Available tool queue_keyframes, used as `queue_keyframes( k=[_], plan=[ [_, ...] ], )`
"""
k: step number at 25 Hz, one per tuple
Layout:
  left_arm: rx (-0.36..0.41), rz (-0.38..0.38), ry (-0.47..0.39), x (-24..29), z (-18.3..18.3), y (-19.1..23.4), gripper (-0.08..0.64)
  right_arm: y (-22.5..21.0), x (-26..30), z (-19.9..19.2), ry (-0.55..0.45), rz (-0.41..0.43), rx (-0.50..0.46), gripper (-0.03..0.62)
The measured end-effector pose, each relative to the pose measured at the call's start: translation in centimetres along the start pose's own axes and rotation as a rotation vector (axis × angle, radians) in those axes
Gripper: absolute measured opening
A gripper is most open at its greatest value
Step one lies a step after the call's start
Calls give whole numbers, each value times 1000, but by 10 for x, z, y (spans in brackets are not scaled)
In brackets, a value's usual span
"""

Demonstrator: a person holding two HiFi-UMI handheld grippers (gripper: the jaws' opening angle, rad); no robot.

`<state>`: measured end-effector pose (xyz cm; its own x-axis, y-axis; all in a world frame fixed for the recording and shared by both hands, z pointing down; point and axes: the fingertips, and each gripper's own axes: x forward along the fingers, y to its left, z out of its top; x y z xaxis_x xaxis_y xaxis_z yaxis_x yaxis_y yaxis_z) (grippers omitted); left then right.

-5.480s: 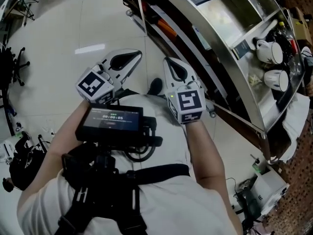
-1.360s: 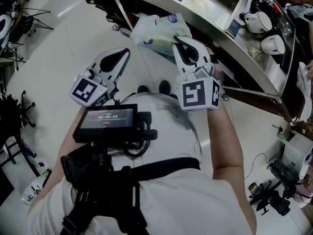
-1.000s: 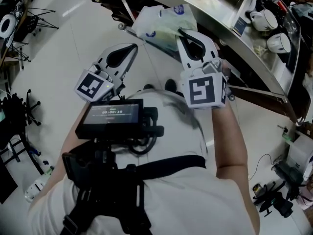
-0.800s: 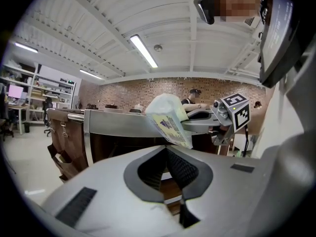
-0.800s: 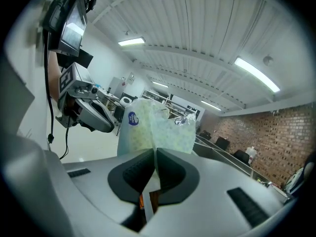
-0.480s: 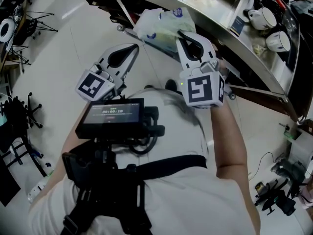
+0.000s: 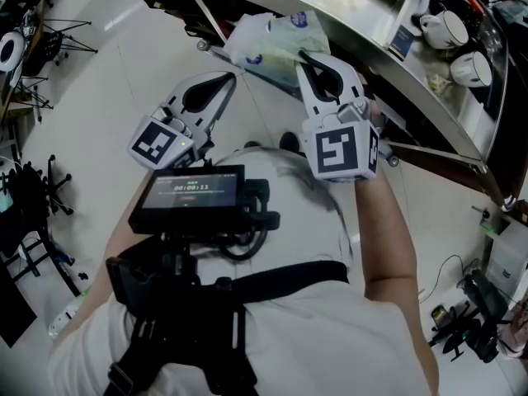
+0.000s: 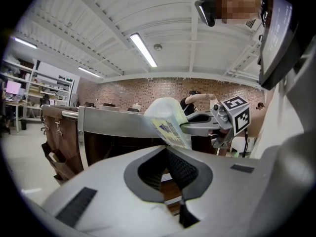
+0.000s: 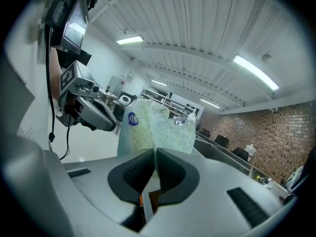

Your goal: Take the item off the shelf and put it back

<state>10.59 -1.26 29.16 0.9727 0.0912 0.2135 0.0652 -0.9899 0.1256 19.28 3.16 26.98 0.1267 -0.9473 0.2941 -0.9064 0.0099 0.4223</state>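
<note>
Right gripper [image 7: 304, 59] is clamped on the edge of the pale green packet [image 7: 268, 38], holding it off the steel shelf [image 7: 371, 44] (presumably pending return), while the left gripper [image 7: 230, 80] idles alongside, closed and empty.

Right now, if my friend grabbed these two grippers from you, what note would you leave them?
Right gripper: jaws shut on an edge of the pale green bag.
Left gripper: jaws shut, nothing between them, off to the side of the bag.
Bag: held in the air in front of the steel shelf.
Done: the bag is off the shelf.
Left to do: set it back on the shelf, open the jaws, pull away.
</note>
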Motion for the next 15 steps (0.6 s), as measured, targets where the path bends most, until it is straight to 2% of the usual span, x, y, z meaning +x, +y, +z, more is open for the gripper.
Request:
queue_keyframes(
  k=[5,10,15],
  plan=[
    [-3,5,-10,-1,2,2,8,2,1,2,-9,4,-4,15],
    [-17,-41,-39,-4,6,-4,8,3,1,5,-14,2,-6,15],
    [-22,-41,-49,-4,7,-4,9,5,1,6,-14,4,-7,15]
  ],
)
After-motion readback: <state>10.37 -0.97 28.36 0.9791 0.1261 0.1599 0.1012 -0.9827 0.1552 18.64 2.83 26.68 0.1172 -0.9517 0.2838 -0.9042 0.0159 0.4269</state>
